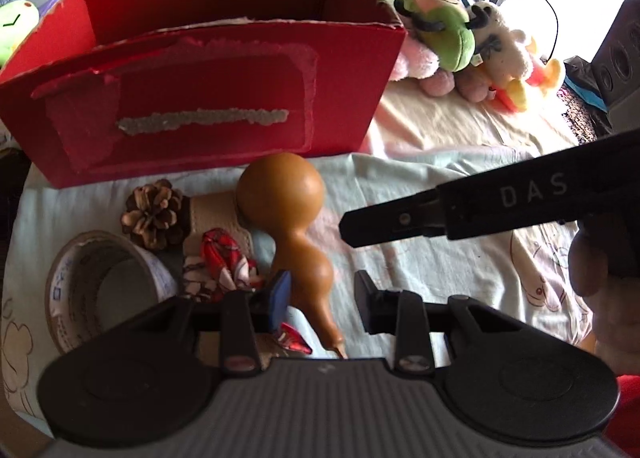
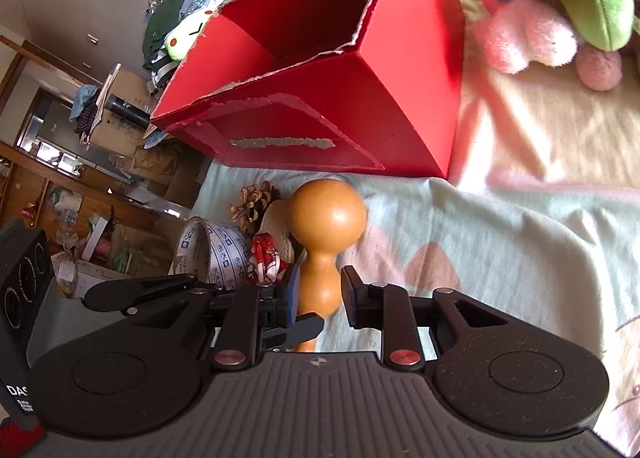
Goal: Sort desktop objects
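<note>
Bedsheet (image 2: 500, 250); right claw (image 2: 319, 294) straddling gourd (image 2: 326, 226)

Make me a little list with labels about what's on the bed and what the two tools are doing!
surface: bed sheet with cartoon prints
container: red box, open top, torn edges, nothing visible inside
main object: brown gourd, lying in front of the box
beside the gourd: pine cone, tape roll, red patterned wrapper
left tool: open, gourd's narrow end between its fingers
right tool: open, straddling the gourd's lower bulb
background: plush toys right of the box
</note>
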A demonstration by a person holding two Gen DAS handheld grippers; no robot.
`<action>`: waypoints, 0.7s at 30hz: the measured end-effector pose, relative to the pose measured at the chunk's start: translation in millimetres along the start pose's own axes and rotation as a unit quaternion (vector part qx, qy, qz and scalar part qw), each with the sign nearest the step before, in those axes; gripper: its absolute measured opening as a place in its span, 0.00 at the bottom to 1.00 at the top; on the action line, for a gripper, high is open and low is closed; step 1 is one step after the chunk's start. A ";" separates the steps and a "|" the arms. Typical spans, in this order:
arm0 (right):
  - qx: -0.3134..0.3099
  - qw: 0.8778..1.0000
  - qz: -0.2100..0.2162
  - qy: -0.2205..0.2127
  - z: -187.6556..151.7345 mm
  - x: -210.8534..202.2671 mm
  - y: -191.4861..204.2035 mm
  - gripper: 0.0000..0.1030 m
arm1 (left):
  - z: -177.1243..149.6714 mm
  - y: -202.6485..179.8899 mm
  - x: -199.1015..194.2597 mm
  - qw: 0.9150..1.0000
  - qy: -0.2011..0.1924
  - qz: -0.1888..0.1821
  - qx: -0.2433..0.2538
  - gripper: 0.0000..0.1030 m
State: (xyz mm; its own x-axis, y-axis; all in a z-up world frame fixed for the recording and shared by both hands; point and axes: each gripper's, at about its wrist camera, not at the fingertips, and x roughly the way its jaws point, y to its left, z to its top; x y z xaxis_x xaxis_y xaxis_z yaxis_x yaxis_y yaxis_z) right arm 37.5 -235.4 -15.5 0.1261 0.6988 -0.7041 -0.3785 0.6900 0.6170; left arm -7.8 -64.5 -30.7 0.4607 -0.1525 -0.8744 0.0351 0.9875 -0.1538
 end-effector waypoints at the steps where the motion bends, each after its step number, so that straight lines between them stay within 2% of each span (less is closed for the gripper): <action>1: 0.002 1.000 0.005 0.002 1.6 2.1 -1.2 0.27 | 1.2 0.0 1.5 1.000 0.000 0.001 0.001 0.31; 5: 0.021 1.000 0.010 0.009 8.1 13.2 -8.2 0.29 | 7.0 5.3 12.3 1.000 0.009 0.004 -0.011 0.31; 12: 0.032 0.999 0.016 0.027 15.9 25.0 -13.2 0.31 | 12.2 10.7 25.6 0.999 0.023 0.003 -0.027 0.40; 21: 0.021 0.999 -0.003 0.033 19.9 35.6 -16.1 0.29 | 19.1 9.3 39.4 0.999 0.035 0.003 -0.023 0.39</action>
State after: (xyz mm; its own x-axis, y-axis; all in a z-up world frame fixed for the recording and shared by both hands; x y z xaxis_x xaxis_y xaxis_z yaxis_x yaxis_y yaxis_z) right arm 66.3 -217.9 -43.5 0.0667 0.6817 -0.7286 -0.3386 0.7023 0.6262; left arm 27.6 -60.6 -57.8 0.3974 -0.1510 -0.9051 -0.0080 0.9858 -0.1679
